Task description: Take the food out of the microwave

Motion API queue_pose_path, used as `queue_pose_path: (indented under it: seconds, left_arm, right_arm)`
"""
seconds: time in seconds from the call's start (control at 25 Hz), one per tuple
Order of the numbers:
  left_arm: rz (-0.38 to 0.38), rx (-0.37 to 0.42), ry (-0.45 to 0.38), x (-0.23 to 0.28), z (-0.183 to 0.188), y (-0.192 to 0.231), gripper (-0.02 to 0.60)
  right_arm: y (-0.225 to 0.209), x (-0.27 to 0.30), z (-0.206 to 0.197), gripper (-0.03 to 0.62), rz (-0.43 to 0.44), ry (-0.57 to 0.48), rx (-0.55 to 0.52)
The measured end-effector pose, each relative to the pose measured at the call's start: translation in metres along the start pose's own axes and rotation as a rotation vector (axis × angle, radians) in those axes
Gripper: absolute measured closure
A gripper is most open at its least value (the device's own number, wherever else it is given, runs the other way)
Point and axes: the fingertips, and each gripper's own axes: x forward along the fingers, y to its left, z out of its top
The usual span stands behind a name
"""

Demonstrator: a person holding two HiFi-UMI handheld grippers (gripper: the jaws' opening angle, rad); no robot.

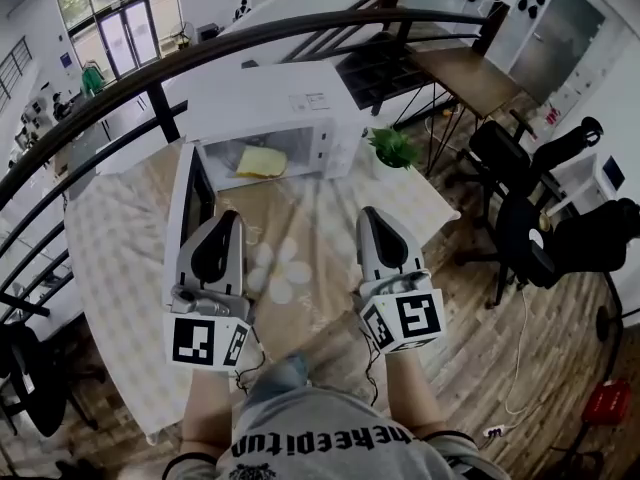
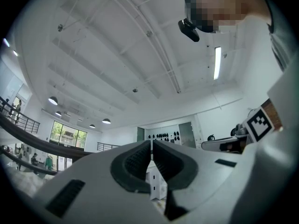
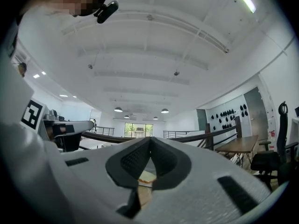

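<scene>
A white microwave [image 1: 300, 118] stands at the far side of the table with its door [image 1: 190, 198] swung open to the left. Inside lies the food [image 1: 262, 161], a yellow sandwich-like slice. My left gripper [image 1: 228, 218] hangs above the table just in front of the open door, jaws shut and empty. My right gripper [image 1: 368, 214] hovers level with it to the right, also shut with nothing in it. In the left gripper view the pads [image 2: 140, 160] meet, and the microwave [image 2: 157, 185] shows below them. Under the right gripper [image 3: 150, 144] a bit of the food [image 3: 145, 177] shows.
A small potted plant [image 1: 392, 148] sits right of the microwave. The table wears a pale patterned cloth [image 1: 300, 258]. A dark railing [image 1: 150, 78] curves behind the microwave. Black office chairs [image 1: 520, 218] and a wooden desk [image 1: 470, 73] stand to the right.
</scene>
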Motion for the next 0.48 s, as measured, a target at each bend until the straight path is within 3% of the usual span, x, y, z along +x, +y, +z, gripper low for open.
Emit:
queue_pose_path:
  seconds: [0.48]
  left_arm:
    - [0.025,-0.021,0.089,0.042,-0.059,0.035,0.566]
  right_arm:
    - [-0.004,0.081,-0.061,0.589,0.066,0.106,0.013]
